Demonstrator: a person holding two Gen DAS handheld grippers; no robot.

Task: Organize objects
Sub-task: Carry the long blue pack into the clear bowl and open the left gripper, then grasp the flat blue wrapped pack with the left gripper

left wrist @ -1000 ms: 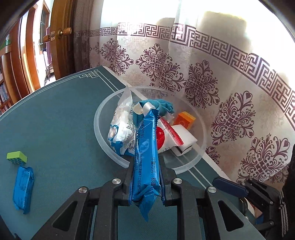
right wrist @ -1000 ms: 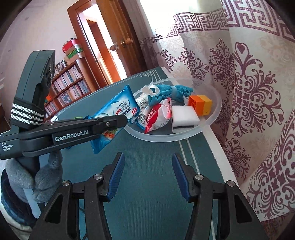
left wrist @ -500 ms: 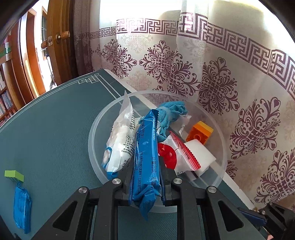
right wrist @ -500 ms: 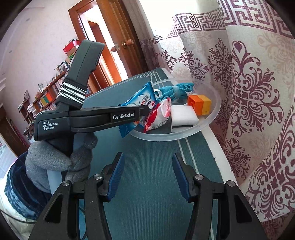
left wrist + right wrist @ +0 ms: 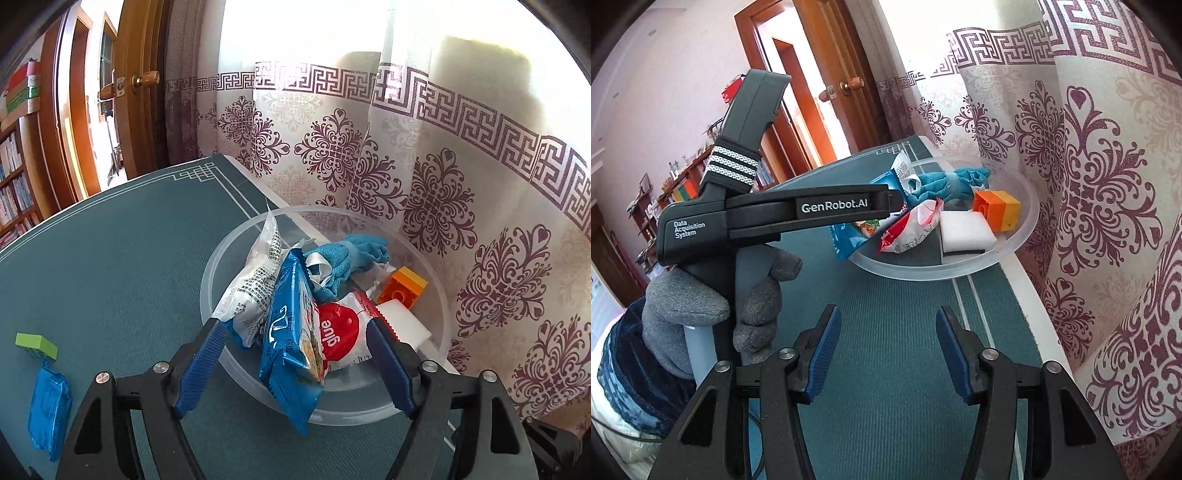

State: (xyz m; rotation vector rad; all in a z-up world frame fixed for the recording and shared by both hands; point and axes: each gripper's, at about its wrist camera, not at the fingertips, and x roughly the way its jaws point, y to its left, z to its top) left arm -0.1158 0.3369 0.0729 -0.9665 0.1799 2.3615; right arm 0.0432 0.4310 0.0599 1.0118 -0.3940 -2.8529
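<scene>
Released a moment ago, blue snack packet [image 5: 291, 332] drops onto clear bowl's [image 5: 439, 295] rim as left gripper [image 5: 295, 363] jaws spread apart; next, likely fetch green block [image 5: 36, 345].

Left gripper [image 5: 295, 363] jaws just opened wide, blue snack packet [image 5: 291, 332] loose between them, draped over clear bowl [image 5: 332, 410] rim, green worktop [image 5: 122, 266] below.
</scene>
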